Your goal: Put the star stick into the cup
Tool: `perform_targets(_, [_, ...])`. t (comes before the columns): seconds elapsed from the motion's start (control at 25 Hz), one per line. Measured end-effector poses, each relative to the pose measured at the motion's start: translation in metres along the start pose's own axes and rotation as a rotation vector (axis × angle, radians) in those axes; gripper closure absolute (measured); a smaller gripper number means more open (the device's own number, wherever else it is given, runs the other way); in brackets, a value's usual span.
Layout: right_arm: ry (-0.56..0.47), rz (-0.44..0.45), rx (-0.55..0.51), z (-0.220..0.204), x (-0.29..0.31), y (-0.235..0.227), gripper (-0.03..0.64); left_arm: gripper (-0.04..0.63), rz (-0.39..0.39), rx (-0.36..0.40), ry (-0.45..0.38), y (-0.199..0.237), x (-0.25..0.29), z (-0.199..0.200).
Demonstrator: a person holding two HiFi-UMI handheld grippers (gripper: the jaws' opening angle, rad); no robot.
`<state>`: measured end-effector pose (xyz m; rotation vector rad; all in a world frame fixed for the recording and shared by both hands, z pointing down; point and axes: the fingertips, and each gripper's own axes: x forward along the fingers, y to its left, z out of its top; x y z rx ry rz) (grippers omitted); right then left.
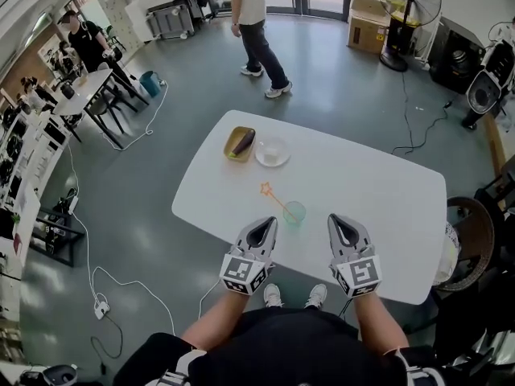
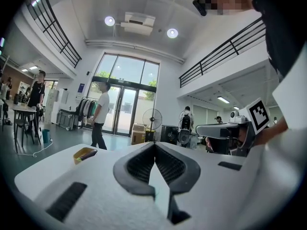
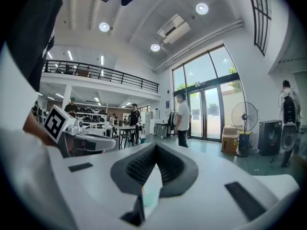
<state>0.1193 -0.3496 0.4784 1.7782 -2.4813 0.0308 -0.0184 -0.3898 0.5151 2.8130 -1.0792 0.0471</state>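
**Both grippers closed and empty at the table's near edge, star stick at the cup**

The thin orange stick with a star-shaped head (image 1: 272, 195) lies slantwise on the white rounded table (image 1: 378, 199). Its star points away from the person and its other end reaches the rim of the small translucent green cup (image 1: 294, 212). From above I cannot tell whether that end already sits inside the cup or only lies against it.

The left gripper (image 1: 262, 232) and right gripper (image 1: 344, 230) hover side by side just short of the cup, near the table's front edge. Each gripper's own view shows its ribbed pads pressed tip to tip, with nothing between them.

Further back, well apart from the cup, stand a yellow bowl holding a dark purple eggplant (image 1: 239, 143) and a clear round plate (image 1: 272, 152).

If the stick is still outside, this is the approach step. The next move would be to spread one gripper's jaws, pinch the thin shaft near its middle and tip the plain end down into the cup. The other gripper may need to steady the cup, which looks light and easy to knock over.
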Motion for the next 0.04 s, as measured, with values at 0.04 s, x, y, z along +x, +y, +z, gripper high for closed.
perform_targets(0.04, [-0.002, -0.001, 0.000, 0.0006, 0.0001, -0.0003, 0.612, 0.581, -0.006, 0.002, 0.000, -0.0028, 0.0015, 0.0003])
